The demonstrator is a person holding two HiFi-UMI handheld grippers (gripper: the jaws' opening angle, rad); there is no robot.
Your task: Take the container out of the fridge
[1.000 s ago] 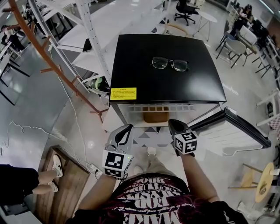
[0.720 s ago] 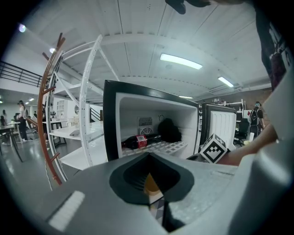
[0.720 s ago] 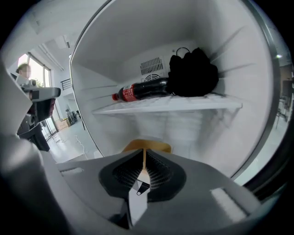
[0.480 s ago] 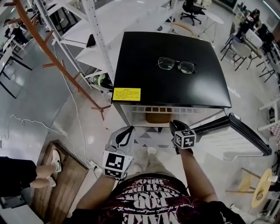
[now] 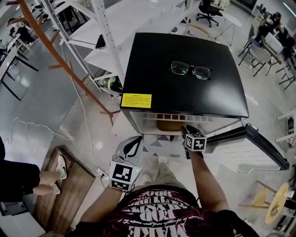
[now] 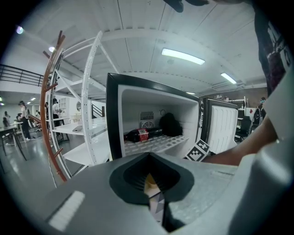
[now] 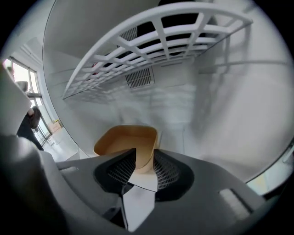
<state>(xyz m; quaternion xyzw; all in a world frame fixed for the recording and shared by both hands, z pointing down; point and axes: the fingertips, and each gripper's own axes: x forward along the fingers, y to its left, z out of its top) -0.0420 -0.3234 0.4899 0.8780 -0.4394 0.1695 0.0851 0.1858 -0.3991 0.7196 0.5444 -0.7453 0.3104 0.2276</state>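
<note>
Tan, open-topped container [image 7: 125, 138] with rounded corners

Right hand-held gripper [image 7: 145, 154] wider; astride container [image 7: 123, 139]

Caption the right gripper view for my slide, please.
Right tongs, just opened, straddle a corner of the tan container inside the fridge under the wire shelf.

place: open-plan office or lab | signs: rolling office chair [image 5: 209, 8], white metal shelving [image 5: 112, 46], glossy floor [image 5: 55, 115]
</note>
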